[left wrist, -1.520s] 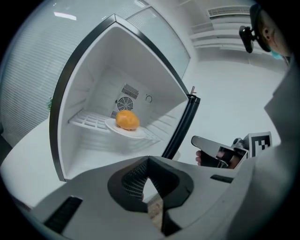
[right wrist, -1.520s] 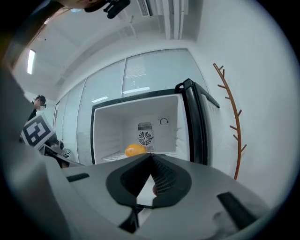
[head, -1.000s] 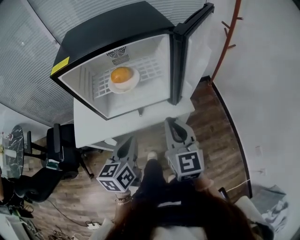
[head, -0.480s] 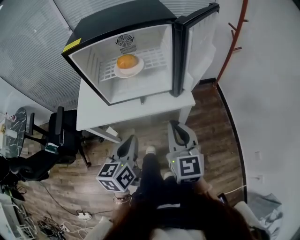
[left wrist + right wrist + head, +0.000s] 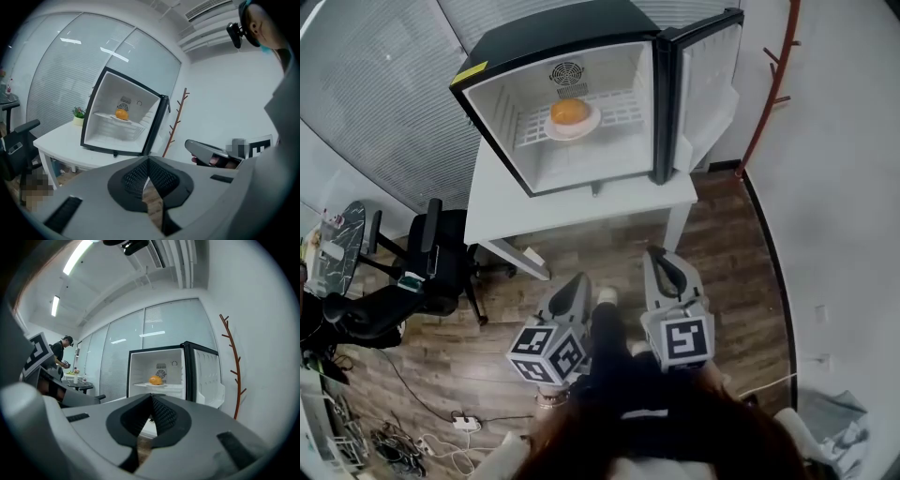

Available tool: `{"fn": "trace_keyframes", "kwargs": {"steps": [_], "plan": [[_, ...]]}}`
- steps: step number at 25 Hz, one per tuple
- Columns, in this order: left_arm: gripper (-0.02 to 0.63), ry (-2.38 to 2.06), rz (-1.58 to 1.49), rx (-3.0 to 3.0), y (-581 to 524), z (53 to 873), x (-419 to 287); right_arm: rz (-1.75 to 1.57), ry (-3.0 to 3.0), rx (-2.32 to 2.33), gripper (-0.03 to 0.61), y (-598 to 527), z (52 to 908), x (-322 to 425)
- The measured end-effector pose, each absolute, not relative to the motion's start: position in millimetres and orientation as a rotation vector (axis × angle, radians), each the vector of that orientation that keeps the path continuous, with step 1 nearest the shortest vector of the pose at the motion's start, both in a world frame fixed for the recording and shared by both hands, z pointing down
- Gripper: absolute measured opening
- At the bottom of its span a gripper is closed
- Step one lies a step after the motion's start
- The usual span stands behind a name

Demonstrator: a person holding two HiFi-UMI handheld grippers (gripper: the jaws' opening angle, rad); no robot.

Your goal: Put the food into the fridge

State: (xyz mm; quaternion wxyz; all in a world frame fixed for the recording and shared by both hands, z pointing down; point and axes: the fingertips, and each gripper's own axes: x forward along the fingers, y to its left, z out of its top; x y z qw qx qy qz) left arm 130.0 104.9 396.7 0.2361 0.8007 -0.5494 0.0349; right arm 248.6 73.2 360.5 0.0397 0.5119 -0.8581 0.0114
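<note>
Jaws shut, empty on left gripper (image 5: 577, 284) & right gripper (image 5: 660, 258). Fridge (image 5: 534, 37) on table (image 5: 581, 211) w/ door (image 5: 710, 75) open (orange (image 5: 569, 112) on plate (image 5: 581, 129) inside), chair (image 5: 431, 262) off table's left corner.

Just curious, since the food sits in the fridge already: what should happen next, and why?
Probably reach the right gripper to the door and swing it shut: the food sits on a plate inside the fridge, the door stands open, and that gripper is shut and empty.

Orange food (image 5: 569, 112) — plated, on fridge (image 5: 581, 103) shelf
</note>
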Motion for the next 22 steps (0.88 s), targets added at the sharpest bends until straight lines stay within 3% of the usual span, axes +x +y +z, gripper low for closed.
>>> {"fn": "trace_keyframes", "kwargs": {"steps": [22], "plan": [[-0.002, -1.560, 0.177, 2.190, 141, 407, 134, 0.087, -2.636, 1.514, -0.003, 110, 377, 249]]}}
